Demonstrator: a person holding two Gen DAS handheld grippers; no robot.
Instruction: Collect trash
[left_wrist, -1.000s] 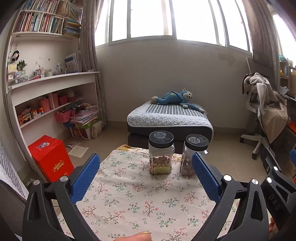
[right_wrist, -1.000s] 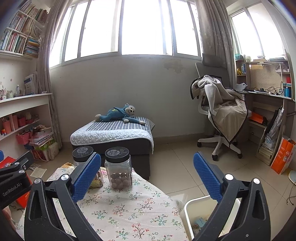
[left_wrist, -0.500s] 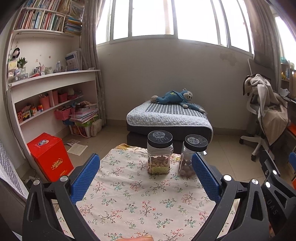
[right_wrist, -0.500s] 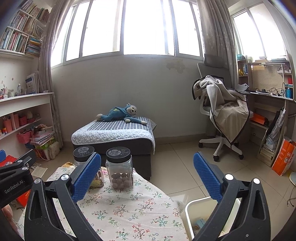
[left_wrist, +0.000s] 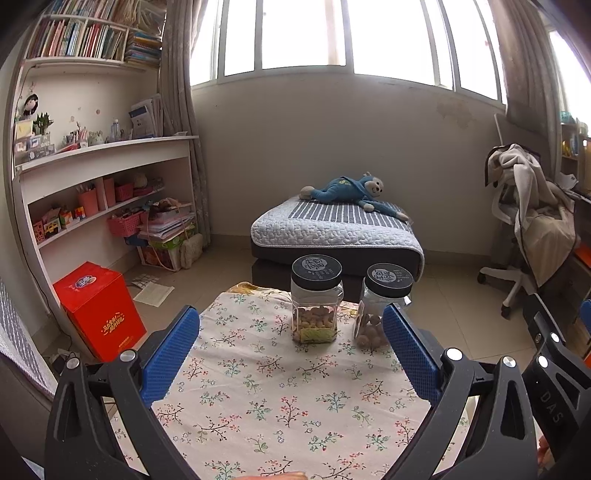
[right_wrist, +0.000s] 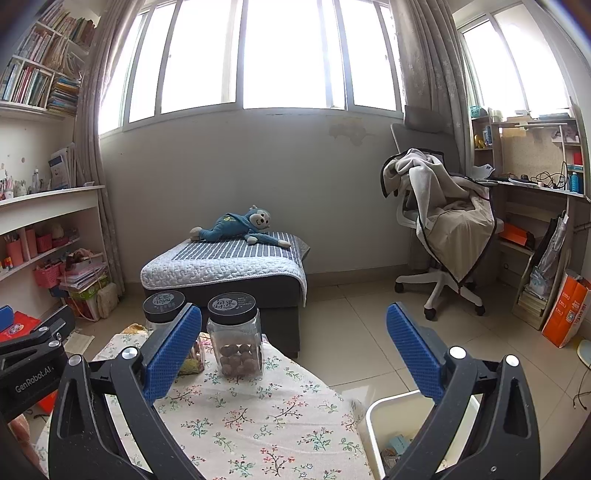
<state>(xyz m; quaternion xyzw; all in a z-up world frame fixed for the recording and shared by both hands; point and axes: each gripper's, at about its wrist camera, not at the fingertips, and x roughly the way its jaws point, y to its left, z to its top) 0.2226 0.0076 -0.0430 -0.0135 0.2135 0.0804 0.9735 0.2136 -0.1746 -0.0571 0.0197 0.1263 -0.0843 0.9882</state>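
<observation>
Both the left gripper (left_wrist: 291, 339) and right gripper (right_wrist: 293, 339) hang spread and empty above the floral table (left_wrist: 258, 406), no trash left there, scraps already in the white bin (right_wrist: 391, 417) at near right, so collecting looks finished.

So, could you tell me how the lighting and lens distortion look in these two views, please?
Left wrist view: windows blown out white, shelves bowed by the fisheye, jars sharp. Right wrist view: the same window glare, curtains curved, corners vignetted dark.
</observation>
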